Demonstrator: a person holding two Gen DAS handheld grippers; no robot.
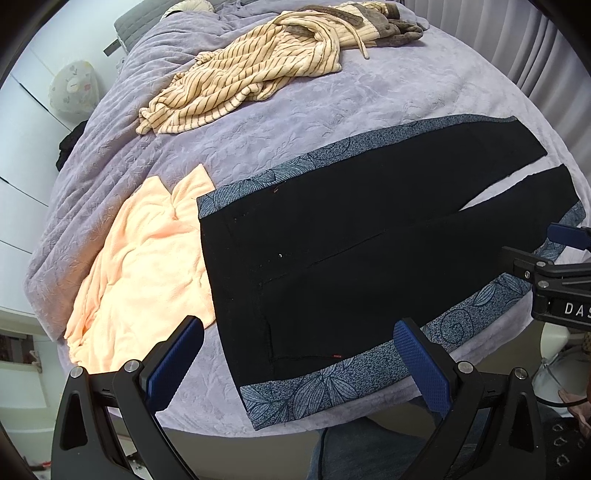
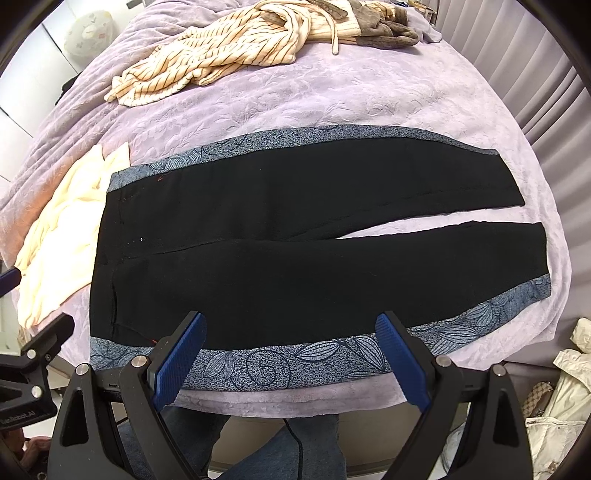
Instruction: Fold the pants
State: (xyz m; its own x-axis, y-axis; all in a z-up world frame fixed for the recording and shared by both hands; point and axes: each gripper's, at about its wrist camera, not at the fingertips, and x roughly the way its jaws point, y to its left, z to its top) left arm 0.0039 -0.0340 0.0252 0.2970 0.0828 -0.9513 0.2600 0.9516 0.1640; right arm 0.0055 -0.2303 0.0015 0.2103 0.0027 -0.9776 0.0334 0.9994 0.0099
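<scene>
Black pants [image 1: 351, 236] [image 2: 280, 258] with blue-grey leaf-patterned side stripes lie flat on the lilac bed cover, waistband to the left, both legs spread to the right with a narrow gap between them. My left gripper [image 1: 299, 365] hovers open above the near waist corner, nothing between its blue pads. My right gripper [image 2: 291, 362] hovers open over the near patterned stripe at mid-leg, also holding nothing. The right gripper's body [image 1: 554, 280] shows at the right edge of the left wrist view.
A peach towel [image 1: 136, 280] lies just left of the waistband. A cream striped garment [image 1: 240, 81] and a brown one [image 1: 399, 29] lie at the far side of the bed cover [image 1: 332, 103]. Pale bags [image 2: 557, 402] sit on the floor at right. A person's jeans-clad legs [image 2: 280, 450] are below.
</scene>
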